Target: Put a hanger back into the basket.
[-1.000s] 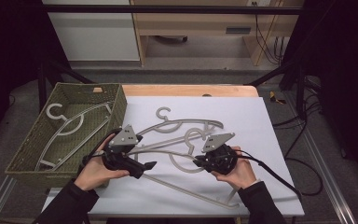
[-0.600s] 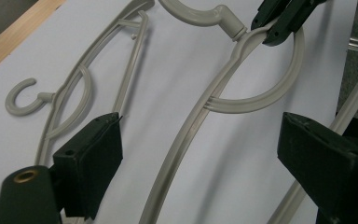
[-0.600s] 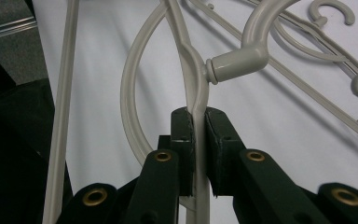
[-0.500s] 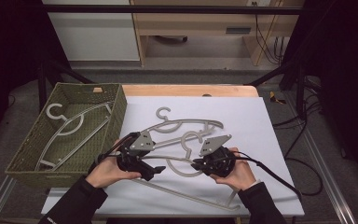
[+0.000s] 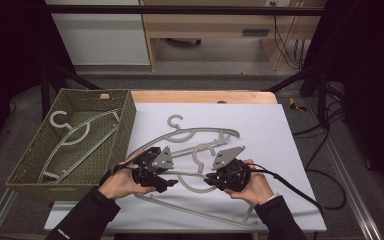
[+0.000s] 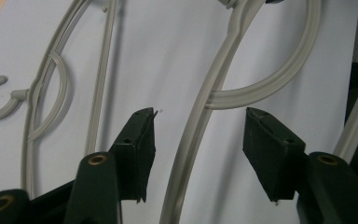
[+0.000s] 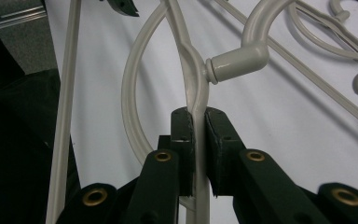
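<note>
1. Handling, as a judgement: the near hanger (image 5: pixel 195 192) appears to be thin moulded plastic, so it should be light, fairly stiff along its arms, springy across its span, and smooth enough to slide between flat pads.
2. Where to hold, also a judgement: the flattened arm just below the hook neck offers the best purchase. The round hook would roll in the pads.
3. The right gripper (image 7: pixel 195 123) is clamped on that flattened arm, with the hook neck just ahead of its jaws.
4. The left gripper (image 6: pixel 198 140) has its jaws spread apart. An arm of the same hanger runs between them, touching neither pad.
5. Location: the near hanger lies flat on the white table (image 5: pixel 280 150), directly under both grippers.
6. Appearance: pale grey-beige, slim curved arms, a large round hook, a straight lower bar.
7. A second hanger (image 5: pixel 200 132) lies beyond the grippers; a third hanger (image 5: pixel 72 137) rests in the green basket (image 5: pixel 125 125) beside the left gripper.
</note>
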Action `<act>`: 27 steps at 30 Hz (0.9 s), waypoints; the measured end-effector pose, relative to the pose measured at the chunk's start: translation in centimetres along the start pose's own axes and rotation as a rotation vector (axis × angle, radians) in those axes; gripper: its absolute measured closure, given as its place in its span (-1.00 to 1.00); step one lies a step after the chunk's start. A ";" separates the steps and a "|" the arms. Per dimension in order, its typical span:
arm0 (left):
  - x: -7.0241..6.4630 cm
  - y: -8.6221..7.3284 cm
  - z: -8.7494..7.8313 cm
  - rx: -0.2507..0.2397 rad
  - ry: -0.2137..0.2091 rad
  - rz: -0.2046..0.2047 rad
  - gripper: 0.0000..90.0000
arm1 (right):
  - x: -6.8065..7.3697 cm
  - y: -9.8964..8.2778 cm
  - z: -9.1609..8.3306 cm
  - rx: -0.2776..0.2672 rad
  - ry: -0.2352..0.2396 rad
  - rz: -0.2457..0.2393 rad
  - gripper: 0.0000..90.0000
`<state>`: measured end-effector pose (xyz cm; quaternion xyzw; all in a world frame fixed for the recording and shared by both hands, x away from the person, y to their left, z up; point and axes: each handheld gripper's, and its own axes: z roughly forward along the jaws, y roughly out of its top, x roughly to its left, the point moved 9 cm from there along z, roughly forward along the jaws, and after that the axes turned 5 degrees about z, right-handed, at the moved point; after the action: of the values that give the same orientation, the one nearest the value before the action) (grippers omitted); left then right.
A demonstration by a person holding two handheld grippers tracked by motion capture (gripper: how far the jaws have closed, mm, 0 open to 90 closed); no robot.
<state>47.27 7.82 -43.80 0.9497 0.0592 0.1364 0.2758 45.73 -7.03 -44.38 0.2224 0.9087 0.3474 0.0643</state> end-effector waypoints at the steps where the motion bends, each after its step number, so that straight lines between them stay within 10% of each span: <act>1: 0.0 0.0 0.1 0.007 -0.003 0.006 0.05 | 0.0 0.0 0.0 -0.002 0.000 -0.001 0.84; 14: -0.3 -0.6 1.1 0.067 -0.021 0.060 0.64 | 0.4 0.0 0.2 0.010 0.012 -0.020 0.84; 27: -1.3 -1.0 0.9 0.092 -0.051 0.074 0.78 | 0.2 0.0 0.6 0.000 0.006 -0.085 0.78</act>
<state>46.27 7.94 -45.39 0.9661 0.0232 0.1192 0.2280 45.73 -6.61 -44.82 0.1825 0.9175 0.3452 0.0761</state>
